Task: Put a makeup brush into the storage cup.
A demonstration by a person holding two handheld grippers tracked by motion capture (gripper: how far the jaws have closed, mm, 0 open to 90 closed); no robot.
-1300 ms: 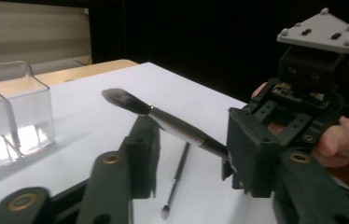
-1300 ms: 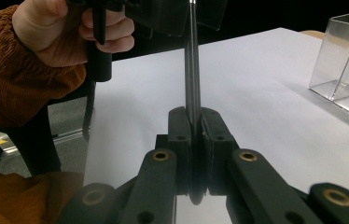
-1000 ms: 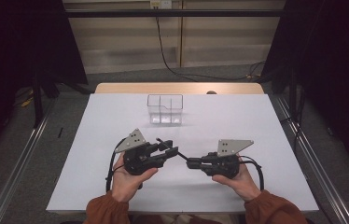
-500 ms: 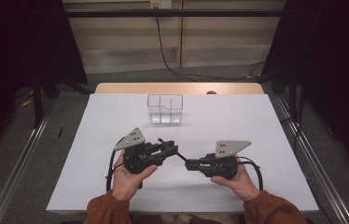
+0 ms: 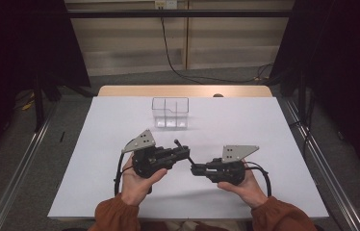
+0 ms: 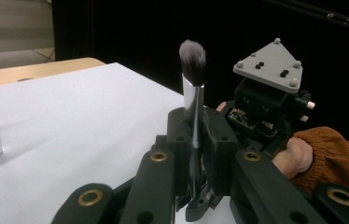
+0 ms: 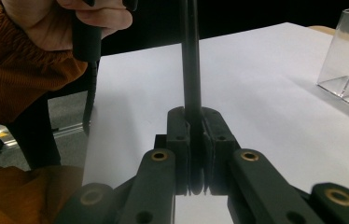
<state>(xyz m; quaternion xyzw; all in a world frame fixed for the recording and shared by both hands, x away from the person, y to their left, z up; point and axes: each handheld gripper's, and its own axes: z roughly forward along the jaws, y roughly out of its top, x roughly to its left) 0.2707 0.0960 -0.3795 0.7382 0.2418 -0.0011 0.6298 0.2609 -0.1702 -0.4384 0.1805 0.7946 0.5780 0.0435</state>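
You are handing over the black-handled, silver-ferruled makeup brush (image 6: 192, 100); left tongs (image 6: 195, 140) have just been closing on it; right tongs (image 7: 195, 140) are clamping its handle; next, release right and carry it toward the clear divided plastic box (image 5: 170, 111).

There is one makeup brush (image 6: 192, 84), a single one with a silver collar and a dark handle. Two grippers are at work on it: the left gripper (image 5: 182, 150) and the right gripper (image 5: 196, 169), each carrying one grey three-cornered plate, so two plates in all. Two hands hold them, one to each. One clear plastic box (image 5: 170, 112) stands on the one white table (image 5: 264, 125), and that box has several compartments, though the exact count is hard to tell.
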